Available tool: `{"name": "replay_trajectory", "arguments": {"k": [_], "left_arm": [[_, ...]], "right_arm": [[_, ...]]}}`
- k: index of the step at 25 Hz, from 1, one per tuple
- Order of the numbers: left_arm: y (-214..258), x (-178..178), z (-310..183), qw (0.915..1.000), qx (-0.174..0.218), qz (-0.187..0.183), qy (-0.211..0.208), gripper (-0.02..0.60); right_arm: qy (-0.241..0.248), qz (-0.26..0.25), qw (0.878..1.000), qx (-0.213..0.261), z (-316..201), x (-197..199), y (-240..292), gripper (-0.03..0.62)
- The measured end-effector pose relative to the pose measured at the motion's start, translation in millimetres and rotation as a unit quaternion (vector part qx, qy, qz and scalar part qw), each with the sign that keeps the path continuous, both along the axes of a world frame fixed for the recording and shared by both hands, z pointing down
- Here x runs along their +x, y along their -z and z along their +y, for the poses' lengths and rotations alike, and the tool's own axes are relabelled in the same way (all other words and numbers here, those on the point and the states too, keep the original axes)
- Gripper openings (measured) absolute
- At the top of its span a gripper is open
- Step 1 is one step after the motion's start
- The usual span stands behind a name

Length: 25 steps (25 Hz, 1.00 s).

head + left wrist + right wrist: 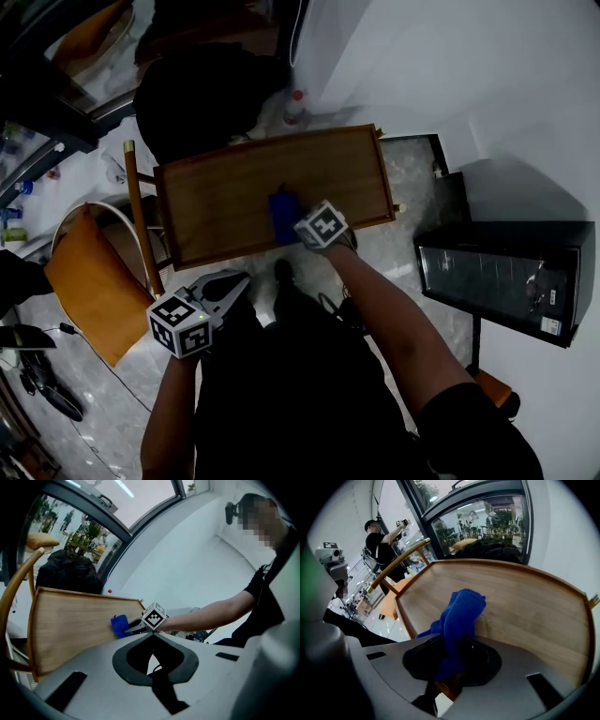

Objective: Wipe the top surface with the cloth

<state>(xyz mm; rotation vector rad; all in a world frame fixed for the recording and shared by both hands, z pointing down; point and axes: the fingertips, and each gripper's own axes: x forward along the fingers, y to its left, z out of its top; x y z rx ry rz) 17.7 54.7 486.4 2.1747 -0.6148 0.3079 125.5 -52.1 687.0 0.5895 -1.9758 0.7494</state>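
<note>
While your right gripper (292, 223) pinches the blue cloth (282, 208) on the wooden top (225, 202), your left gripper (236, 283) hangs short of its near edge.
Head view: the cloth sits mid-top, toward your side; the left gripper is clear of the wood, near the orange chair (89, 281). Left gripper view: jaws pressed together, nothing between them. Right gripper view: jaws clamped on the cloth's lower end, with the bunched free end standing up over the wood.
</note>
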Motion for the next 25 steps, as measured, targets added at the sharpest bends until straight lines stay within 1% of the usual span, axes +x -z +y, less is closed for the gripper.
{"name": "replay_trajectory", "arguments": {"k": [6,9,14,18,21,25], "left_arm": [[-3.3,33.2,-3.4,0.9999,-0.003,0.004,-0.016,0.012],[-5.8,44.2,-5.1,0.9997,-0.004,0.005,-0.022,0.012],[-9.2,61.9,-8.7,0.9996,-0.004,0.009,-0.027,0.012],[-8.6,72.7,-12.3,0.9995,-0.002,0.012,-0.029,0.011],[-9.2,79.5,-12.0,0.9995,-0.002,0.011,-0.03,0.012],[-9.2,80.4,-10.8,0.9996,-0.003,0.01,-0.025,0.012]], "right_arm": [[-0.021,0.013,1.0,0.016,-9.7,56.2,5.1,0.097],[-0.034,0.024,0.999,0.028,-16.0,81.7,7.7,0.097],[-0.046,0.067,0.996,0.039,-20.7,128.3,8.9,0.097],[-0.046,0.115,0.991,0.047,-27.4,163.7,12.4,0.097],[-0.043,0.146,0.988,0.041,-28.2,184.5,12.4,0.097],[-0.038,0.178,0.982,0.041,-32.8,201.7,12.5,0.097]]}}
